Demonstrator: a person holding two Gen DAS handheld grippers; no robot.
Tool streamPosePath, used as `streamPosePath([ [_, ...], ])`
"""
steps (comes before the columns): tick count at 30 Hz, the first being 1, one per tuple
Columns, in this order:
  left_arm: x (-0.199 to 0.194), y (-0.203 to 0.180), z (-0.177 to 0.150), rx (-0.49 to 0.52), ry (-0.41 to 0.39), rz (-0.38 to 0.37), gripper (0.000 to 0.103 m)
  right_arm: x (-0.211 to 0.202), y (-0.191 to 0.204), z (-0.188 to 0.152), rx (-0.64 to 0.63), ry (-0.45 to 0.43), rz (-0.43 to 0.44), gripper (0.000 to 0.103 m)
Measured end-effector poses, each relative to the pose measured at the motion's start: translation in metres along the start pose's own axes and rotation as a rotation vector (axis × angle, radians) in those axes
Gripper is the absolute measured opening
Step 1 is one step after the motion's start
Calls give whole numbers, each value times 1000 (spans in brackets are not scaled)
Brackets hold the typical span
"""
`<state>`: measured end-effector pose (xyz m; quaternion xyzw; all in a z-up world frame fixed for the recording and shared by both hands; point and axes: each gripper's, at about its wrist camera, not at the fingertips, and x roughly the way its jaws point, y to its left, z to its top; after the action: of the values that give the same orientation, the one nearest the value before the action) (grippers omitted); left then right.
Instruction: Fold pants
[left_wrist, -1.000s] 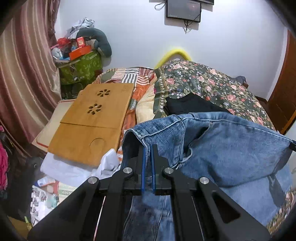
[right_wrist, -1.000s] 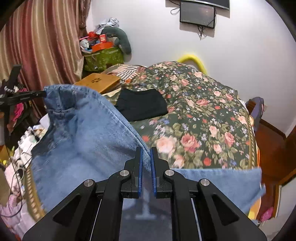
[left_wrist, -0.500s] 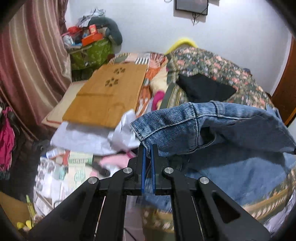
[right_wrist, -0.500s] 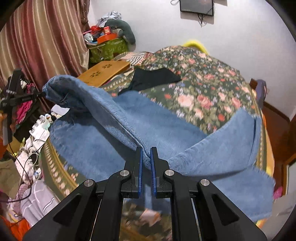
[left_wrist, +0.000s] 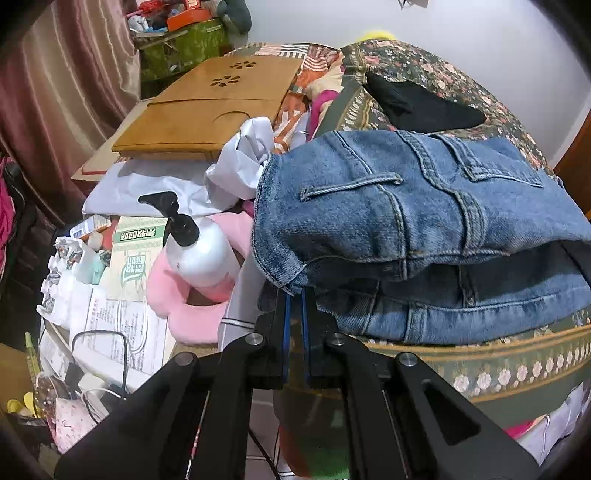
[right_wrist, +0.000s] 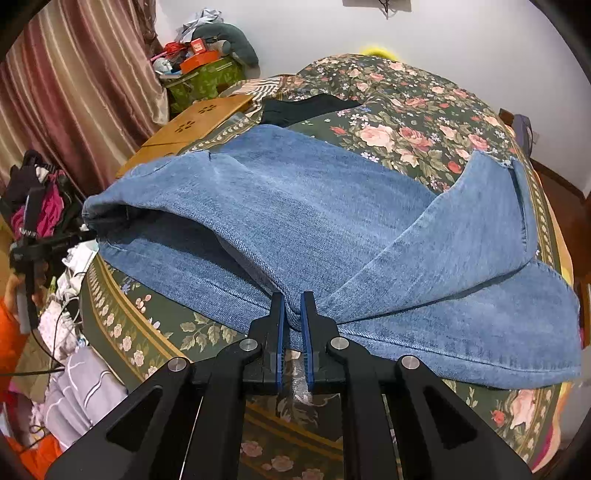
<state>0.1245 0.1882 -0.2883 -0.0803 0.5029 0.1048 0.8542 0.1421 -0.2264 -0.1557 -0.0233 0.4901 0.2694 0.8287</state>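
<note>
My left gripper (left_wrist: 294, 295) and right gripper (right_wrist: 291, 306) pinched jeans (right_wrist: 332, 229), jaws nearly closed. One fold lay on bed (right_wrist: 406, 122). More folds left.

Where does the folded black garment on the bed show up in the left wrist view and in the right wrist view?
Left wrist view: folded black garment at upper right, beyond the blue denim pants.
Right wrist view: it sits upper centre, past the pants' far edge.
Shared landmark: the bamboo lap tray with paw-print cutouts, left of the garment in both.
</note>
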Motion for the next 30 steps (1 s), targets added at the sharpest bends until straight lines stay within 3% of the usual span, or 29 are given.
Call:
streamPosePath([
  [6,-36,-5,7,39,-55,44,6,-12,-1,-2,0,29,12,16],
  [8,-48,-7,16,29,-73,39,20,-21,-8,-1,14,22,8,24],
  [10,-58,-10,26,-2,-84,29,68,-32,-18,1,36,0,-9,37],
  [11,-64,-13,33,-20,-109,23,73,-38,-24,3,50,-18,-17,43],
  [15,-75,-38,59,18,-159,18,75,-64,-50,20,89,-98,-77,49],
  [17,-78,-59,74,52,-185,21,78,-71,-63,29,108,-125,-108,59],
  [19,-79,-81,90,90,-208,17,86,-77,-80,39,133,-156,-153,65],
  [26,-63,-164,138,215,-229,-53,93,-65,-139,73,232,-177,-220,66],
  [30,-44,-204,158,269,-213,-88,93,-35,-169,90,264,-148,-244,66],
])
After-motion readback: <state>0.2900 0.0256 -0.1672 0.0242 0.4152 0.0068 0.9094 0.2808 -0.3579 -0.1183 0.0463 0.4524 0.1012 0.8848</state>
